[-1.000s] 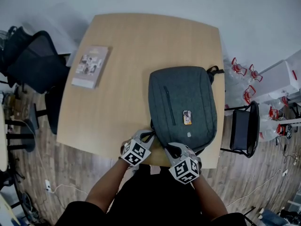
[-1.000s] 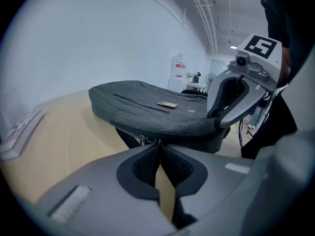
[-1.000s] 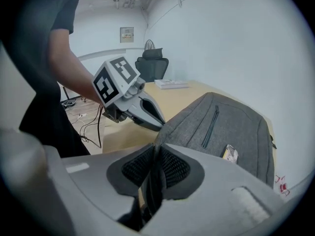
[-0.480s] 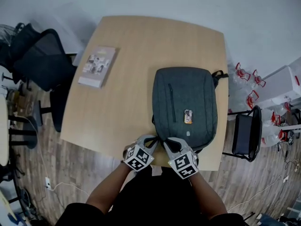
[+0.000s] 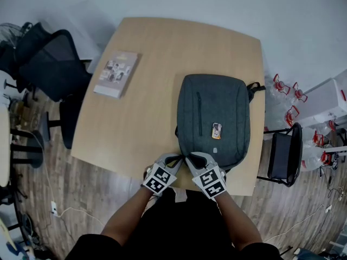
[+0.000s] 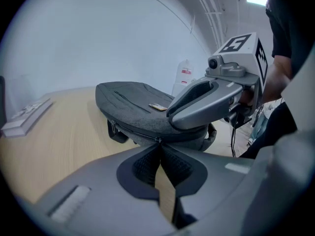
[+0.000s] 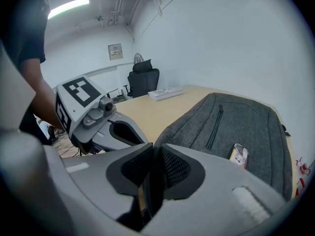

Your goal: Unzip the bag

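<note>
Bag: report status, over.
Left gripper shut on zipper pull at near edge of bag. Right gripper on a dark strip, fingers opening. Visible zipper looks closed. Book far off, nothing in the way.

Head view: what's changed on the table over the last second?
The right claw slid left along the backpack's near edge, up to the left claw; its jaws are opening, dark backpack fabric between them. The left claw stayed pinched at the zipper; backpack and book unmoved.

place: office | evidence: pale meeting table point(image 5: 162, 58); black swivel chair point(image 5: 43, 64); ceiling strip light point(image 7: 69, 5)
</note>
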`<action>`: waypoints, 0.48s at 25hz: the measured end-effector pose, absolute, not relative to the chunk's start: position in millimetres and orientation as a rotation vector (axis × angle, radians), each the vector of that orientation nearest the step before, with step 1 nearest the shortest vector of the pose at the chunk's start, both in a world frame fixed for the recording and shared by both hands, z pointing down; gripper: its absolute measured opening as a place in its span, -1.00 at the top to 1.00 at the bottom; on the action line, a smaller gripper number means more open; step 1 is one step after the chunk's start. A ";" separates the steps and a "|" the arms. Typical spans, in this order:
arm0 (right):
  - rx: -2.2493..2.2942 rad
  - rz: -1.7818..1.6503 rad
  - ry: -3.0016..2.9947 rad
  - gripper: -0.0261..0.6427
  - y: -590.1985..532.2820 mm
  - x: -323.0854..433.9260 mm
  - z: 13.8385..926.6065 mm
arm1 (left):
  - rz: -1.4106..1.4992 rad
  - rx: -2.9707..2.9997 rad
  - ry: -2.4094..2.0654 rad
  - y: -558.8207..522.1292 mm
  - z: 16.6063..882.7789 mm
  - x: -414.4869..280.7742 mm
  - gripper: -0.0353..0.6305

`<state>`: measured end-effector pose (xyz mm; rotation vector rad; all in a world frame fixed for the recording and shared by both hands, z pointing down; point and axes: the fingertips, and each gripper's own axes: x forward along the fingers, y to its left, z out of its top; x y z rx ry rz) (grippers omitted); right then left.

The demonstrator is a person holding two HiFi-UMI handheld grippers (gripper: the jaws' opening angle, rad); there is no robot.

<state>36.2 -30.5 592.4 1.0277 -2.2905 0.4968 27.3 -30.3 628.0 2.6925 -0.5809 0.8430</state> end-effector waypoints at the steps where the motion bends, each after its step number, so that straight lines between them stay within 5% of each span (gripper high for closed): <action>1: 1.019 0.487 -2.299 0.74 -29.9 35.4 592.2 | 0.827 2.684 -0.579 -30.4 627.9 27.2 0.82; 12: 0.860 0.271 -2.224 0.40 20.5 74.5 600.6 | 0.782 2.660 -0.556 -33.0 632.3 24.8 0.82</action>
